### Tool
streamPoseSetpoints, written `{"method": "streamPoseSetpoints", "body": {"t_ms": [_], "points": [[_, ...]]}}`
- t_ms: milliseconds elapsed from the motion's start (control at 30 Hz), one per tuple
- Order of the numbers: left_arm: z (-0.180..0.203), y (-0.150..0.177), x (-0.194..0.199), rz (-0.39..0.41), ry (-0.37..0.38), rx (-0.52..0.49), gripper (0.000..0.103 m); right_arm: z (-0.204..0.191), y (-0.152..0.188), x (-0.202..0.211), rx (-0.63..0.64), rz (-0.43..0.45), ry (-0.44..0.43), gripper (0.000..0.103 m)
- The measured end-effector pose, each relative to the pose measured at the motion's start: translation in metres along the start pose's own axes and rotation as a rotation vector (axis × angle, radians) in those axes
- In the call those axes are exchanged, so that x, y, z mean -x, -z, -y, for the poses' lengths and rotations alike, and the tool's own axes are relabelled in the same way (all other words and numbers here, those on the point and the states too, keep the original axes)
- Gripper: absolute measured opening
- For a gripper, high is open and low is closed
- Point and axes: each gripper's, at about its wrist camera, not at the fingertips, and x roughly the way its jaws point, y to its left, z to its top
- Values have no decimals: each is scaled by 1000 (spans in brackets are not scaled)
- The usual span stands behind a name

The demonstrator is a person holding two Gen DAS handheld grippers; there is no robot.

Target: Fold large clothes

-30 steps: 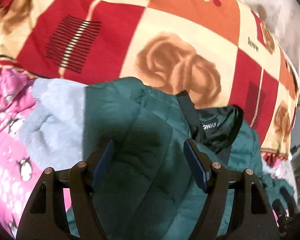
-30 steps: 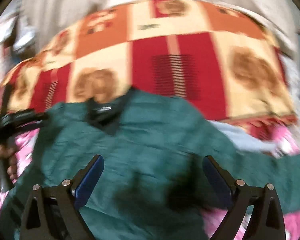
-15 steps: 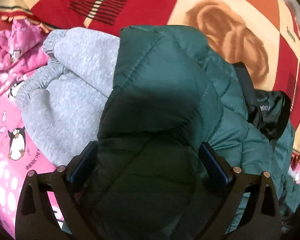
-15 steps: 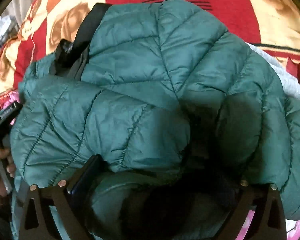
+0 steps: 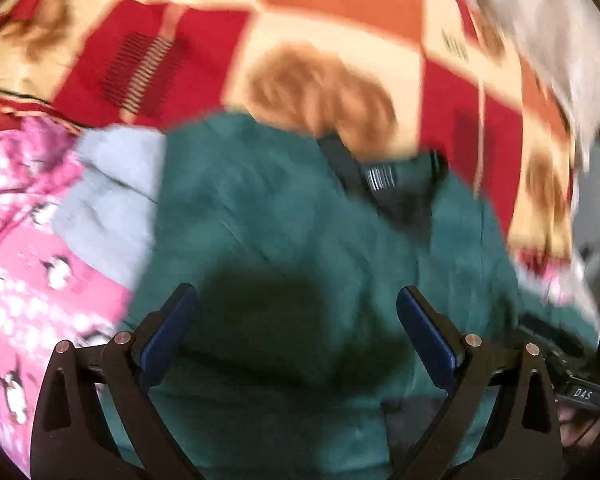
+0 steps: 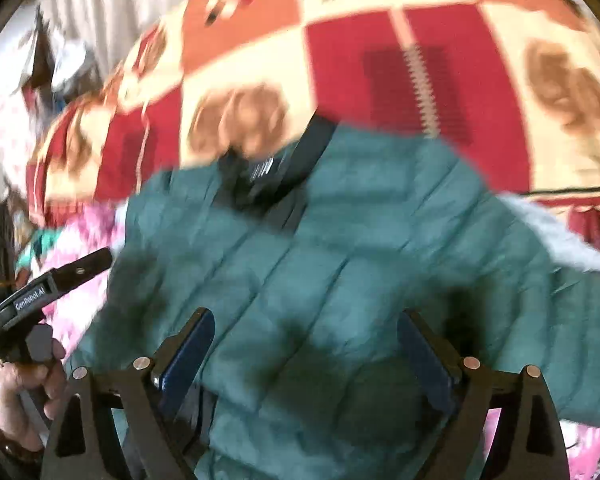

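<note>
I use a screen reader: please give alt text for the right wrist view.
A quilted teal puffer jacket lies on a red-and-cream patterned blanket, below the right gripper, whose jaws are closing without touching it. The left gripper shows at left.

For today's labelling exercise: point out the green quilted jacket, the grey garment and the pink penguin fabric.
green quilted jacket (image 6: 340, 264): right wrist view, quilted back panel.
grey garment (image 5: 112, 200): left wrist view, its middle.
pink penguin fabric (image 5: 32, 280): left wrist view, printed surface.

The left gripper (image 5: 297, 312) has its jaws spread wide, pointing steeply down. The right gripper (image 6: 305, 334) angles downward too, jaws closing, apparently pinching nothing through the blur.
</note>
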Motion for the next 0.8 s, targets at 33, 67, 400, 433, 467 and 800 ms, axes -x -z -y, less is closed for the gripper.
{"method": "streamPoseSetpoints", "body": {"t_ms": [33,67,400,433,467,800], "points": [[8,6,-18,-74,-31,-50,100,-1,2,-14,13,-64,27,91],[13,11,-31,-129,-58,-75,100,1,9,-32,23,-146,85,91],[10,22,-35,-127,-57,-53,102,16,9,-17,3,-127,124,86],[11,23,-21,-92,-35,-48,102,22,7,3,-13,-69,141,86],[12,24,-11,-64,-28,-51,102,32,6,26,-35,-2,168,86],[43,49,53,43,71,-129,102,272,130,269,-823,532,574,88]]}}
